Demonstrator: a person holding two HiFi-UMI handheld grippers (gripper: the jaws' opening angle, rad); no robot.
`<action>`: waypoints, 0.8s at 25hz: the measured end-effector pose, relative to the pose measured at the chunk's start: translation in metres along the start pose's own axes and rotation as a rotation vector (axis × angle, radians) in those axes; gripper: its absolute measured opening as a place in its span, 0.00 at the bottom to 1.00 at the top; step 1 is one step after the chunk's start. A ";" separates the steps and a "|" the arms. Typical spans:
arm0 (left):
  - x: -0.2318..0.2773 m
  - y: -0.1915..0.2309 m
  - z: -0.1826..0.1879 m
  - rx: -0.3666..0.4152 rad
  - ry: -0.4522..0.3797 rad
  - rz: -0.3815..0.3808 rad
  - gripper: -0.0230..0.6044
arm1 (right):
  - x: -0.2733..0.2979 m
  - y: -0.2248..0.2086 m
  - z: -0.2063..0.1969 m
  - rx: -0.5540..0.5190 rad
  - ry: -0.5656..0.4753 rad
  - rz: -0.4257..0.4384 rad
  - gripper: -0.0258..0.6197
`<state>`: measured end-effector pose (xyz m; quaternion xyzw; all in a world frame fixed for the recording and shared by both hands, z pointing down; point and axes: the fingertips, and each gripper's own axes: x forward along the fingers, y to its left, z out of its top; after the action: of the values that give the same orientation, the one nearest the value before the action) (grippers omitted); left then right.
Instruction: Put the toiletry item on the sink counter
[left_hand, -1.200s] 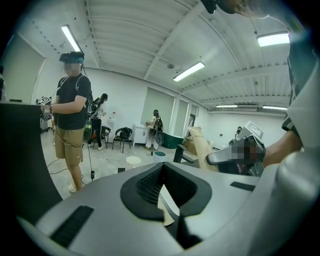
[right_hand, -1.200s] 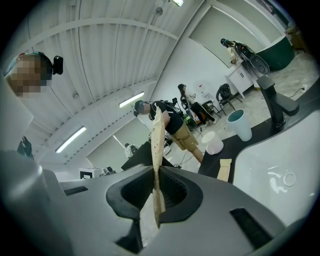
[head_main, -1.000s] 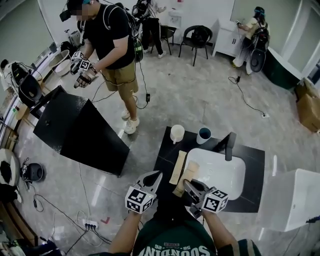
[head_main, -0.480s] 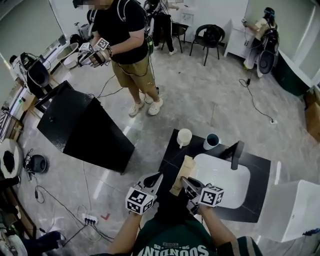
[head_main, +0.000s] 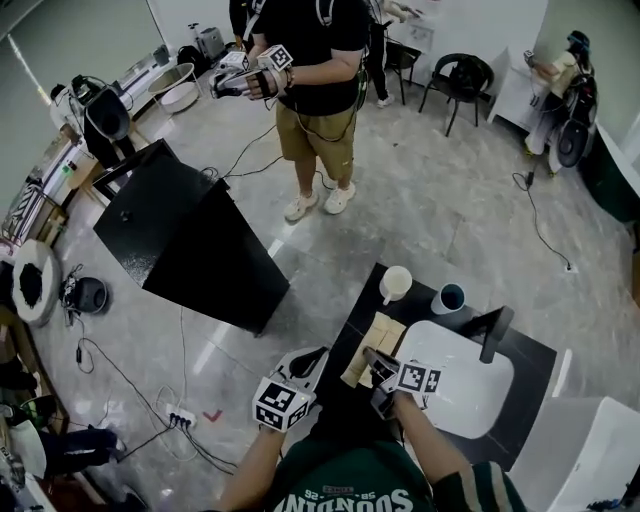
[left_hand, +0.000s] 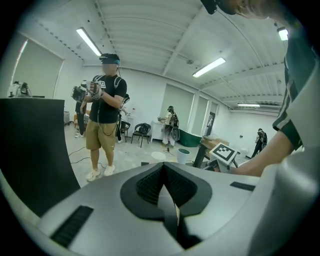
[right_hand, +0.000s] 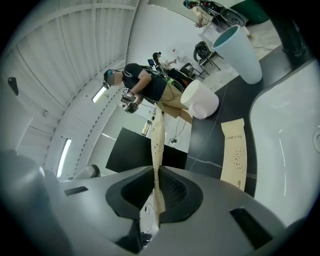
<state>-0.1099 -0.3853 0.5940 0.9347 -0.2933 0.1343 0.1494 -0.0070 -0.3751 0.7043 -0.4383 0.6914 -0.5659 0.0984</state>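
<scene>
My right gripper (head_main: 373, 359) (right_hand: 156, 175) is shut on a thin beige toiletry sachet (right_hand: 158, 142) that stands edge-on between the pads. It hangs over the left part of the black sink counter (head_main: 345, 325). The held sachet (head_main: 389, 337) overlaps a second, matching sachet (head_main: 359, 360) (right_hand: 234, 152) that lies flat on the counter left of the white basin (head_main: 465, 385). My left gripper (head_main: 312, 356) (left_hand: 163, 172) hovers off the counter's near-left corner. Its jaws are together and hold nothing that I can see.
A white cup (head_main: 397, 283) (right_hand: 200, 100) and a cup with a teal inside (head_main: 449, 297) (right_hand: 237, 47) stand at the counter's far edge. A black faucet (head_main: 493, 333) rises behind the basin. A large black slanted box (head_main: 185, 240) and a standing person (head_main: 315, 90) with grippers are on the floor beyond.
The head view has swung, so the counter now sits lower and further right. Both grippers stand much as before, the right still shut on the sachet. The standing person has stepped to the right.
</scene>
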 end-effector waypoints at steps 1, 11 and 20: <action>-0.003 0.003 -0.002 -0.006 0.002 0.013 0.05 | 0.005 -0.004 -0.001 0.011 0.010 -0.003 0.13; -0.031 0.040 -0.022 -0.069 0.025 0.130 0.05 | 0.055 -0.057 0.002 0.182 0.050 -0.148 0.13; -0.049 0.058 -0.038 -0.114 0.038 0.194 0.05 | 0.085 -0.073 -0.008 0.215 0.119 -0.209 0.13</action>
<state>-0.1895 -0.3923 0.6239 0.8891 -0.3867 0.1491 0.1942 -0.0264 -0.4282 0.8012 -0.4606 0.5821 -0.6686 0.0440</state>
